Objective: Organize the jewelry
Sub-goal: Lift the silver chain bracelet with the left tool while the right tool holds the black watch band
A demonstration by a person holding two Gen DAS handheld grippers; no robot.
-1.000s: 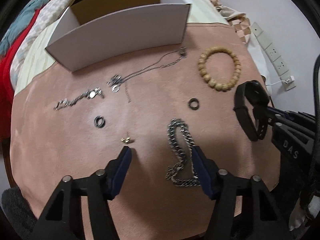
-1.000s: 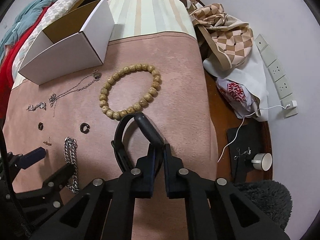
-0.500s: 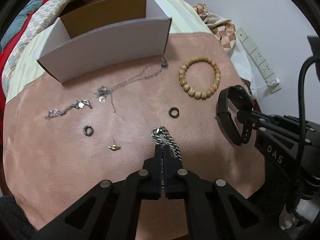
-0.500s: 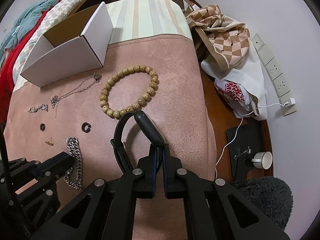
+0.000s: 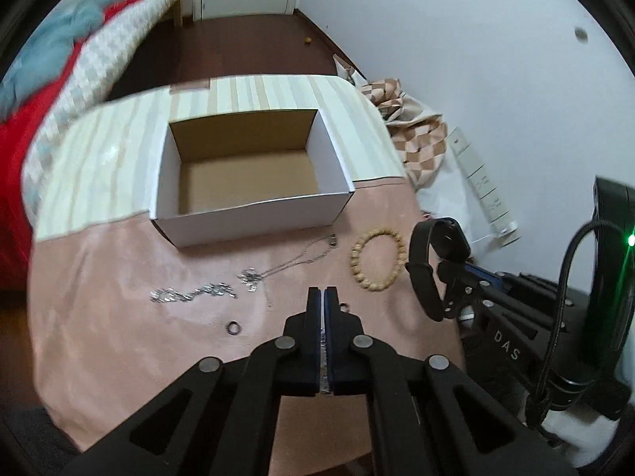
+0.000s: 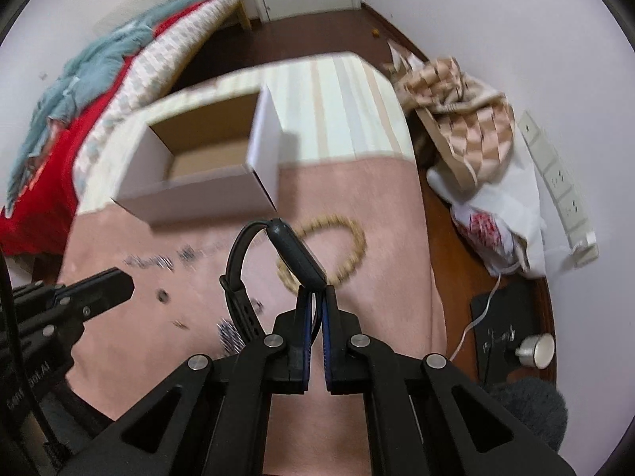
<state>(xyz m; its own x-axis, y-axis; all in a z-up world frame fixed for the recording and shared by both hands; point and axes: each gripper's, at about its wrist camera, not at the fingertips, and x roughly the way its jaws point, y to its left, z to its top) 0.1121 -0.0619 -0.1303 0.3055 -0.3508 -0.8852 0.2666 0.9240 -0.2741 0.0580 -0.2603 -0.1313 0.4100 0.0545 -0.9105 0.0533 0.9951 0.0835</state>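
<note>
My left gripper [image 5: 322, 291] is shut on the thick silver chain [image 5: 325, 361]; only a sliver of it shows between the pads, and it hangs below in the right wrist view [image 6: 229, 335]. My right gripper [image 6: 316, 291] is shut on the black smartwatch band [image 6: 274, 269], held above the pink mat; it also shows in the left wrist view [image 5: 434, 265]. The open white cardboard box [image 5: 254, 182] stands empty at the mat's far edge. A wooden bead bracelet [image 5: 379, 260], thin silver necklace [image 5: 293, 263], a small chain [image 5: 194, 292] and two dark rings [image 5: 233, 327] lie on the mat.
The pink mat [image 5: 119, 337] covers a table with a striped cloth [image 5: 99, 150] behind the box. A bed with red and blue blankets [image 6: 71, 119] is at left. Bags [image 6: 468, 127], a power strip [image 6: 563, 194] and a cable lie on the floor at right.
My left gripper closed on the thick silver chain and lifted it off the mat. Both grippers rose and tilted toward the box; the box's inside now shows.
</note>
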